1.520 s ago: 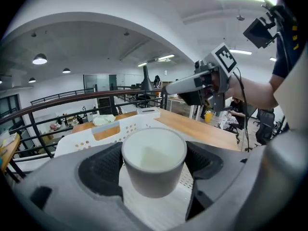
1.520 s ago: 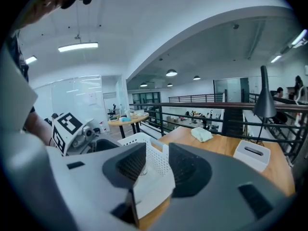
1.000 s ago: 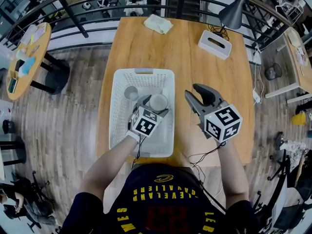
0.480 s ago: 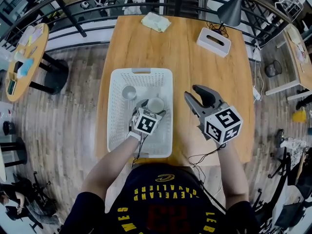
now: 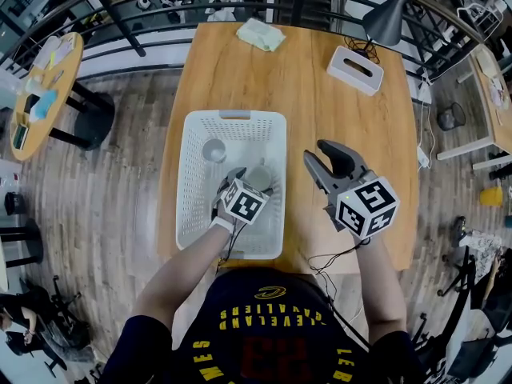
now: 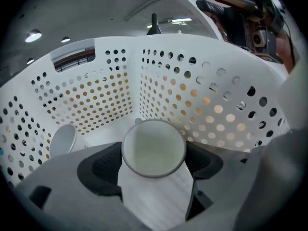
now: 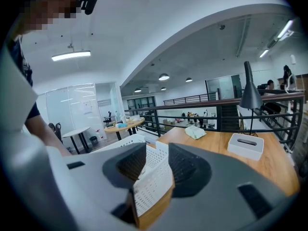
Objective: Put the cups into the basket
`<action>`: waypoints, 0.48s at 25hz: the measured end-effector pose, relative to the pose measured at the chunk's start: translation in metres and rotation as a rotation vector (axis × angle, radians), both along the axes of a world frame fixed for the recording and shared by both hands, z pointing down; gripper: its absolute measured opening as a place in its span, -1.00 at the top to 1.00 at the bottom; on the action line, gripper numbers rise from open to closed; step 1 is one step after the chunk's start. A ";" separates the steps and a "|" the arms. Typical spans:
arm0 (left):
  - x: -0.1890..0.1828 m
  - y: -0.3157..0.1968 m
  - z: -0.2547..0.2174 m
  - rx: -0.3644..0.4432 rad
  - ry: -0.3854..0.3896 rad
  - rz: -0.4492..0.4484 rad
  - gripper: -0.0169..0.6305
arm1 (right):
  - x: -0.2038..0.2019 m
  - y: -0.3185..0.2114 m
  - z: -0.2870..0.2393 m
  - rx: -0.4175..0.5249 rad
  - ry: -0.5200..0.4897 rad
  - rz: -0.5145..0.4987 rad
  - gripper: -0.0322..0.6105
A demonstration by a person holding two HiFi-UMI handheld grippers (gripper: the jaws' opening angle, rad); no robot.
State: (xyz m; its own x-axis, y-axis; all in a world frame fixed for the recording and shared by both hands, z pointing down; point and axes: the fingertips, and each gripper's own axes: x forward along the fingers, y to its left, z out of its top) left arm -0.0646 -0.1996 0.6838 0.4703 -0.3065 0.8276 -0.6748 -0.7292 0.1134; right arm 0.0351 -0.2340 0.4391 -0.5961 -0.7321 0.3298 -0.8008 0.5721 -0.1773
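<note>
While the left gripper [image 5: 251,178] pinches a cup [image 6: 154,150] upright, low inside the basket [image 5: 194,182], the floor lies straight beneath it, and another cup [image 5: 214,150] sits at eleven o'clock. The right gripper [image 5: 328,160], spread and empty, hovers over the table [image 5: 320,78] at three o'clock.

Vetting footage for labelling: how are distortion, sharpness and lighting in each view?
Head view: fisheye bows the table edges, evenly lit. Left gripper view: cup sharp, basket wall curved, corners black. Right gripper view: jaws soft, corners black, mosaic patch upper left.
</note>
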 end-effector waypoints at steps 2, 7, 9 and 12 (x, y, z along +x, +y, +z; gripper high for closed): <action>-0.001 0.002 0.000 -0.003 -0.022 0.017 -0.27 | -0.001 0.000 0.000 -0.003 -0.002 -0.005 0.43; -0.005 0.007 0.002 -0.026 -0.050 0.025 -0.27 | -0.002 0.002 0.004 -0.010 -0.004 -0.016 0.43; -0.005 0.011 0.003 -0.037 -0.057 0.029 -0.28 | -0.003 0.003 0.004 -0.012 -0.010 -0.022 0.43; -0.005 0.010 -0.001 -0.018 -0.062 0.033 -0.29 | -0.006 0.004 0.003 -0.011 -0.024 -0.033 0.43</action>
State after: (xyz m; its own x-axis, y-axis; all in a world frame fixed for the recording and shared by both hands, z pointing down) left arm -0.0697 -0.1893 0.6831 0.4274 -0.2760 0.8609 -0.6563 -0.7496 0.0856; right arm 0.0288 -0.2296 0.4421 -0.6280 -0.7082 0.3226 -0.7767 0.5963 -0.2029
